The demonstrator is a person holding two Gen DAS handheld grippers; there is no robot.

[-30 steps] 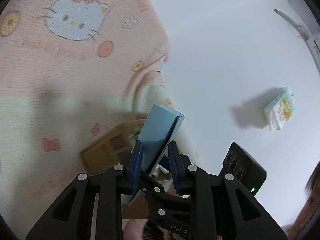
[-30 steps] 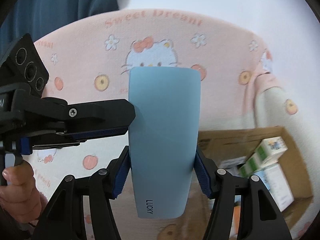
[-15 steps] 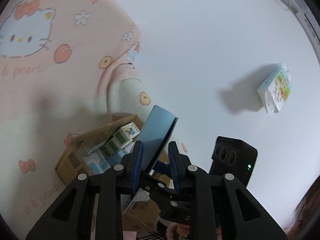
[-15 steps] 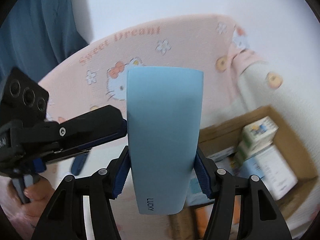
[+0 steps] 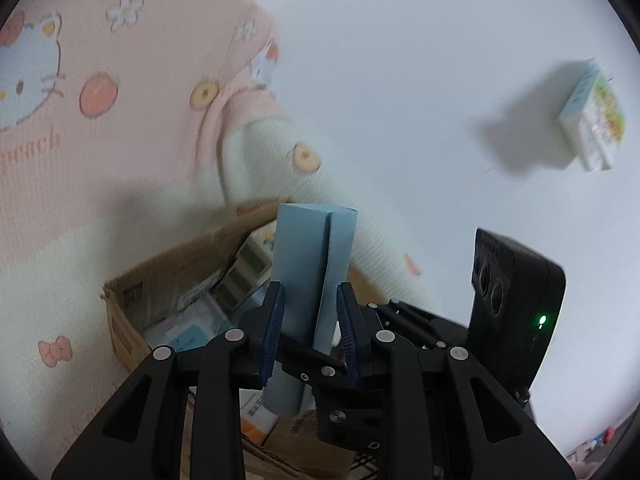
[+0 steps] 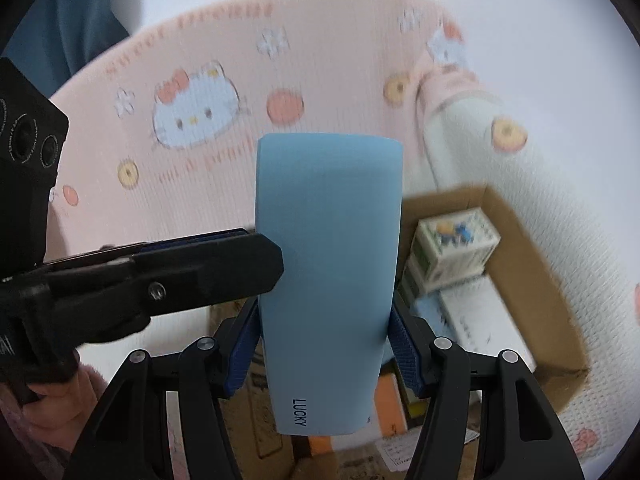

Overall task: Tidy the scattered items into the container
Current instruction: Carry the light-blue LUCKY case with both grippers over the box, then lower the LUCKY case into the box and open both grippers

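A light-blue flat box (image 6: pixel 328 280) printed "LUCKY" is held by both grippers above an open cardboard box (image 6: pixel 532 248). My right gripper (image 6: pixel 326 344) is shut on its two long side edges. My left gripper (image 5: pixel 310 320) is shut across its thin faces, the blue box (image 5: pixel 308 264) standing upright between the pads. One finger of the left gripper (image 6: pixel 224 272) comes in from the left and lies against the box's face. The cardboard box (image 5: pixel 168 276) lies just below and beyond, with a green-and-white carton (image 6: pixel 452 256) and other packets inside.
A pink and white cartoon-cat blanket (image 5: pixel 80 80) lies under and around the cardboard box. A small printed carton (image 5: pixel 592 120) rests alone on the white surface at the far right. A person's hand (image 6: pixel 52 400) grips the left tool. Blue cloth (image 6: pixel 80 8) shows top left.
Both grippers carried the blue box sideways across the blanket toward the cardboard box, which now fills more of both views. The blue box has rolled from tilted to upright in the left view.
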